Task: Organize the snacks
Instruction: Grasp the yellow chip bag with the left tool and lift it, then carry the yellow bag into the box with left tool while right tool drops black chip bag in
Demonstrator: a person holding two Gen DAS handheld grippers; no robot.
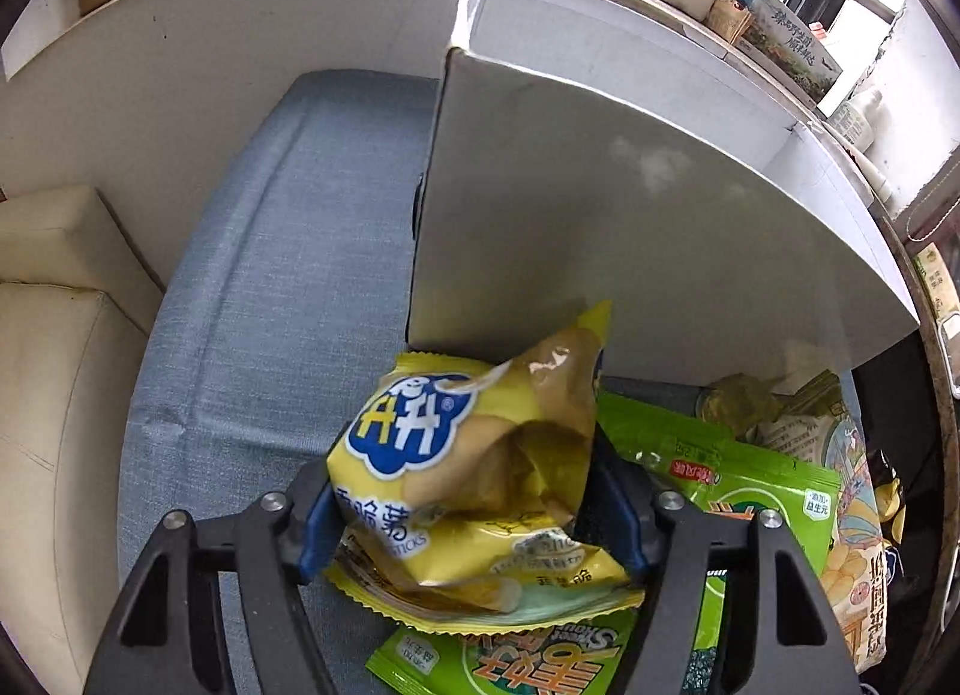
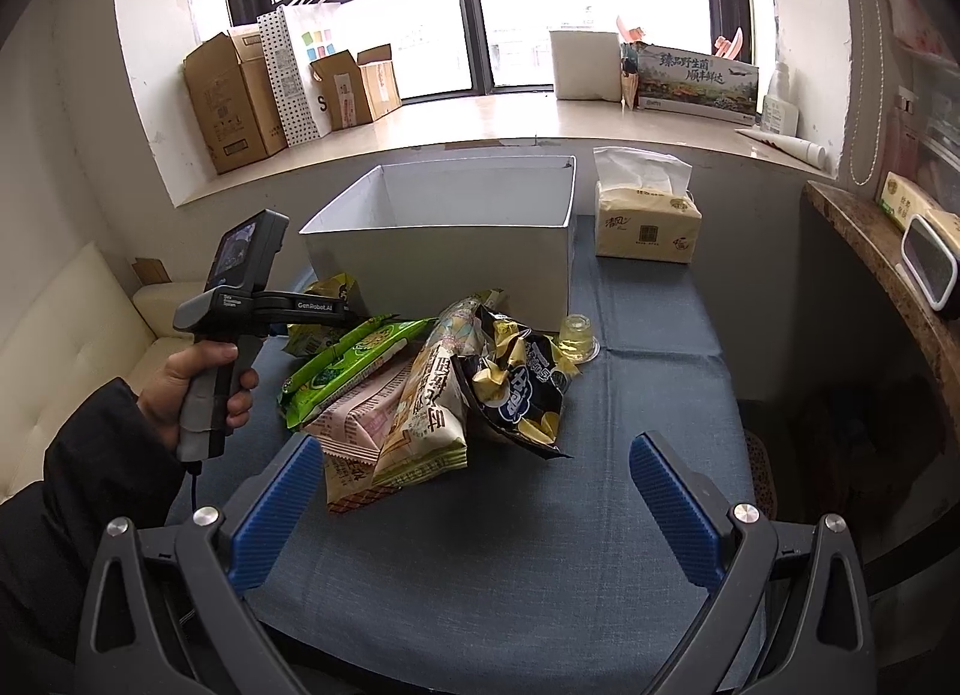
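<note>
My left gripper [image 1: 474, 521] is shut on a yellow chip bag [image 1: 480, 455] and holds it just in front of the white box's [image 1: 630, 227] near wall, above a green snack pack [image 1: 720, 473]. In the right wrist view the left gripper [image 2: 336, 305] shows at the left of the snack pile, with the yellow bag [image 2: 333, 290] partly hidden behind it. The pile holds a green pack [image 2: 348, 359], a pink pack [image 2: 366, 425], a cream bag [image 2: 426, 413] and a black chip bag [image 2: 516, 389]. My right gripper [image 2: 474, 491] is open and empty, low over the blue cloth in front of the pile.
The open white box [image 2: 444, 251] stands behind the pile on the blue-covered table [image 2: 540, 545]. A jelly cup [image 2: 577, 338] and a tissue pack [image 2: 648, 215] lie to its right. A cream sofa [image 2: 72, 335] is at the left, a stone counter [image 2: 870, 251] at the right.
</note>
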